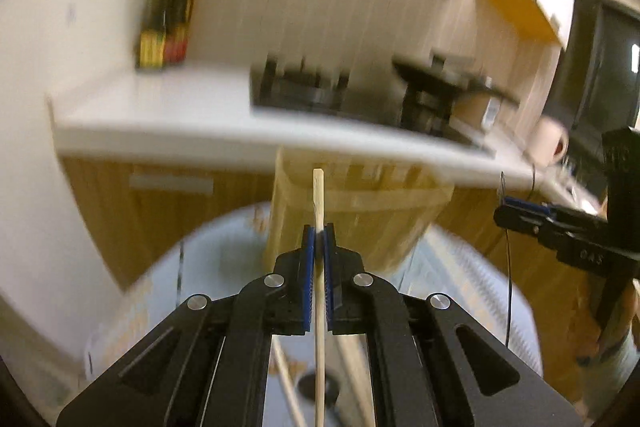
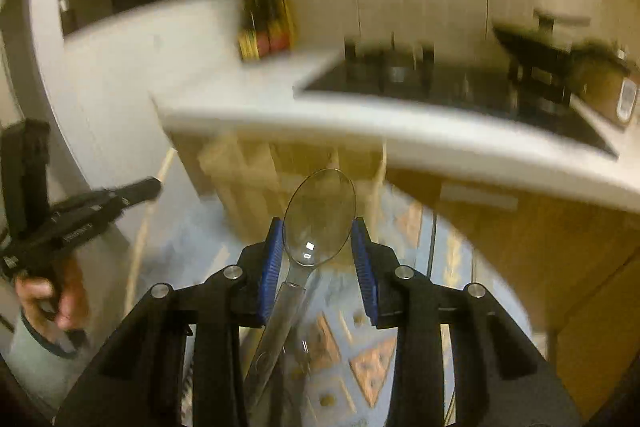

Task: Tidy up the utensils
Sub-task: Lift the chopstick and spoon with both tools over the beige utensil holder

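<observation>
My left gripper (image 1: 319, 231) is shut on a thin wooden chopstick (image 1: 318, 195), which stands upright between the blue pads with its tip above them. My right gripper (image 2: 318, 227) is shut on a clear plastic spoon (image 2: 320, 211). The blue pads press on both edges of its bowl and the handle slants down toward the camera. Both utensils hang in the air above a round table with a blue patterned cloth (image 2: 360, 359). A blurred wooden utensil holder (image 1: 360, 215) (image 2: 256, 179) stands on the table just beyond both grippers. Each wrist view shows the other gripper off to one side (image 1: 520, 217) (image 2: 148, 189).
More wooden sticks (image 1: 289, 383) lie on the cloth under my left gripper. Behind the table runs a white counter (image 1: 168, 115) with a black stove (image 1: 304, 91) and wooden cabinet fronts below. A person's hand (image 2: 48, 299) holds the left gripper. The background is motion-blurred.
</observation>
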### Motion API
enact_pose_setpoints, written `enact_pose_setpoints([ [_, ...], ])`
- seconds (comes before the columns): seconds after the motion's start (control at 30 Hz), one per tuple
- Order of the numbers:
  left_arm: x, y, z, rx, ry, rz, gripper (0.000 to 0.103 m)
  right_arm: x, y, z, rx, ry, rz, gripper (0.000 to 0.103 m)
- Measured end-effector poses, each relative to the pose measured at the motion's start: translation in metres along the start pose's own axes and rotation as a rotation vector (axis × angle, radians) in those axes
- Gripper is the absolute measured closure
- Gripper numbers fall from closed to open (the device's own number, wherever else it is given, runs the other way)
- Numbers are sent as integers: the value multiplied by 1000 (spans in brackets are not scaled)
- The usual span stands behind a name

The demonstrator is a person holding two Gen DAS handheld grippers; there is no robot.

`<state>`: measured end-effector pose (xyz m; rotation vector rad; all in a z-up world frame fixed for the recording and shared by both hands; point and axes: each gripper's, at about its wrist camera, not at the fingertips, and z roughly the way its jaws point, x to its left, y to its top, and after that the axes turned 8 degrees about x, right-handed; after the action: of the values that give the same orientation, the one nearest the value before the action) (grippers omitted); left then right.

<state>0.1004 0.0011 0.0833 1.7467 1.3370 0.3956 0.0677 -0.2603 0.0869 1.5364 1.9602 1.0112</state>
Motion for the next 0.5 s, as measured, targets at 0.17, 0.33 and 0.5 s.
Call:
enact_pose_setpoints([
  [0.17, -19, 47, -10, -191, 5, 4, 101, 0, 46, -34, -202, -50, -5, 72],
  [0.33, -24, 82, 2, -333, 34, 0, 101, -6, 74, -23, -324, -138, 23, 72],
  [0.5, -23, 99, 18, -409, 37, 7, 101, -20, 85, 9, -392, -258, 39, 72],
])
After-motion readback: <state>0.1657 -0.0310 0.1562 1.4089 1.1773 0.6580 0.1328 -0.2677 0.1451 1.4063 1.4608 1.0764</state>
